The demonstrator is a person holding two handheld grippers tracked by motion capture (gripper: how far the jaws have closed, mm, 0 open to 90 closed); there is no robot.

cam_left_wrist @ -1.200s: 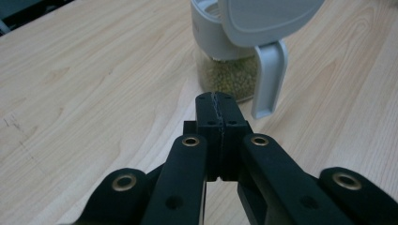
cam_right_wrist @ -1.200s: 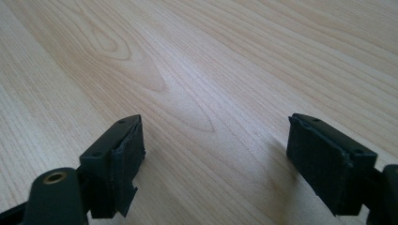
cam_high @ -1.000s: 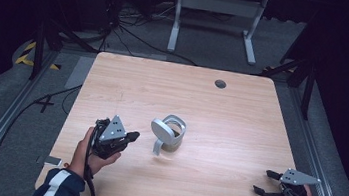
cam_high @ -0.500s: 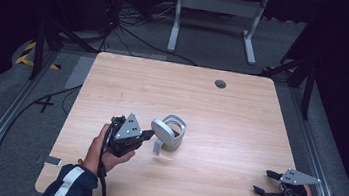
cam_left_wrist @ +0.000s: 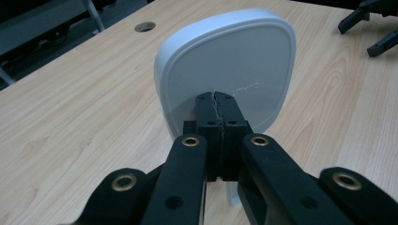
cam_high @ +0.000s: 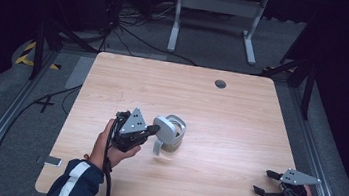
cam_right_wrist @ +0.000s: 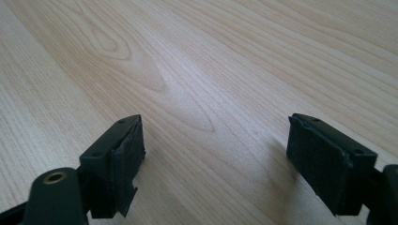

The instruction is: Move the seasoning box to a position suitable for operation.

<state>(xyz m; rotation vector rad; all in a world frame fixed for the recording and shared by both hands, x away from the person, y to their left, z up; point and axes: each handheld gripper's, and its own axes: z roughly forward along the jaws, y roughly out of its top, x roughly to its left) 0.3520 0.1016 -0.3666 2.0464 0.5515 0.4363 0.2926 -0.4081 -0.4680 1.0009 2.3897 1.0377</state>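
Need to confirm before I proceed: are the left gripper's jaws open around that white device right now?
No: in the left gripper view the left gripper has its jaws pressed together in front of the white device, with no gap between them.

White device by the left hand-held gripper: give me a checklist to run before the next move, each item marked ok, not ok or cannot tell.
1. Left hand-held gripper at the white device: ok, its tips sit right against the flat face.
2. Jaws open enough to take the device: not ok, they are pressed together.
3. Device standing upright on the table: ok in the high view.
4. Whether the tips touch the device or stop just short: cannot tell.
5. Right hand-held gripper out of the way: ok, at the table's near right corner, jaws wide apart over bare wood.
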